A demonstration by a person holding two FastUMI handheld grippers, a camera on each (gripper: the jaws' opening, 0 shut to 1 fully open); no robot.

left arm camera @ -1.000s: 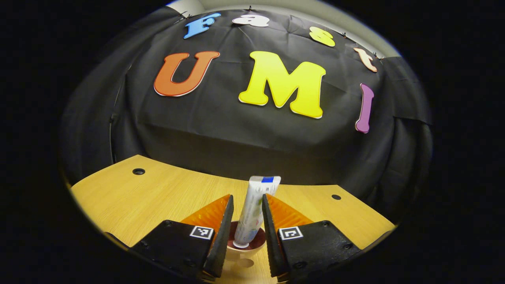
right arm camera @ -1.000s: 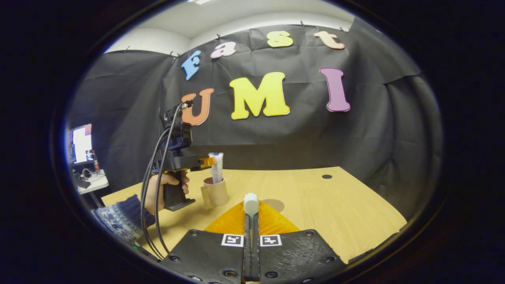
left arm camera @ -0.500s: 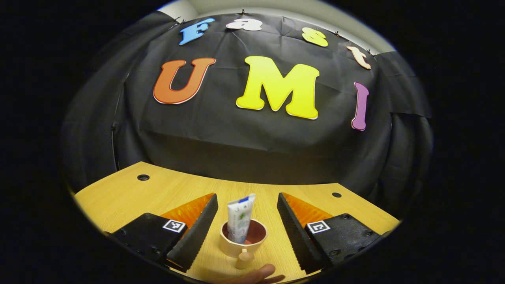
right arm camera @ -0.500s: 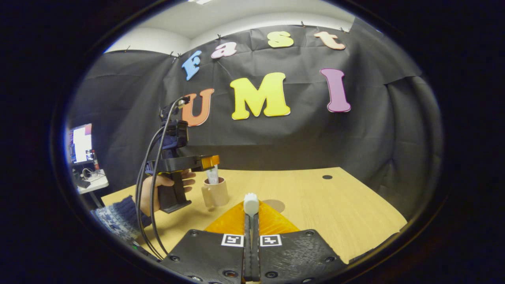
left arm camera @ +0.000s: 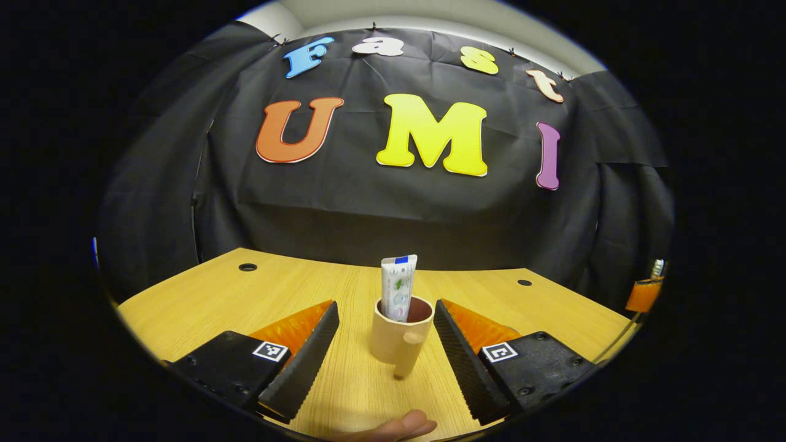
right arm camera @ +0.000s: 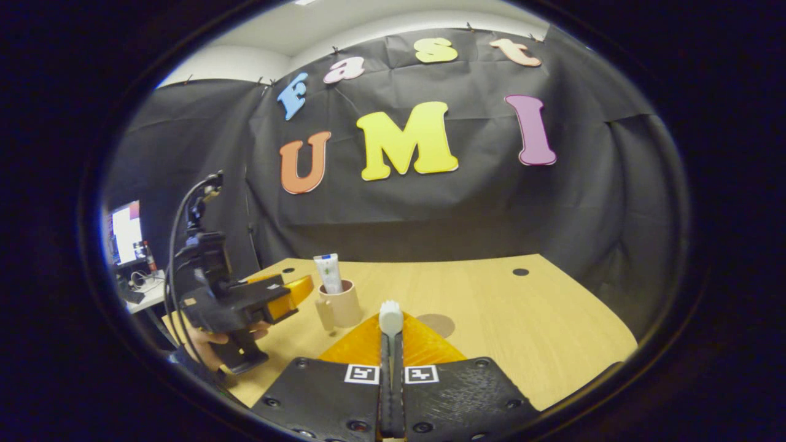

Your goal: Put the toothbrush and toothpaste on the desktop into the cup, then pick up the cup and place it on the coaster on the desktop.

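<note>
A tan cup (left arm camera: 396, 334) with a dark red inside stands on the wooden desktop (left arm camera: 295, 294), its handle toward me. The white toothpaste tube (left arm camera: 398, 288) stands upright in it. My left gripper (left arm camera: 385, 305) is open, its fingers apart on either side of the cup and just short of it, touching nothing. In the right gripper view, my right gripper (right arm camera: 390, 336) is shut on the toothbrush (right arm camera: 390, 316), whose white head pokes up past the fingertips. The cup (right arm camera: 339, 305) with the toothpaste (right arm camera: 330, 273) stands ahead to the left, the left gripper (right arm camera: 295, 291) beside it. A round brown coaster (right arm camera: 435, 325) lies just ahead to the right.
The desktop (right arm camera: 540, 331) has small dark holes (right arm camera: 520, 271) near its far edge, with the black cloth wall close behind. A fingertip (left arm camera: 399, 425) shows at the bottom edge. The right gripper (left arm camera: 643, 293) appears at the far right. A monitor (right arm camera: 127, 230) stands off the table to the left.
My left gripper opened and let go of the toothpaste, which dropped into the cup, then drew back and lower. The right gripper stayed shut on the toothbrush.
</note>
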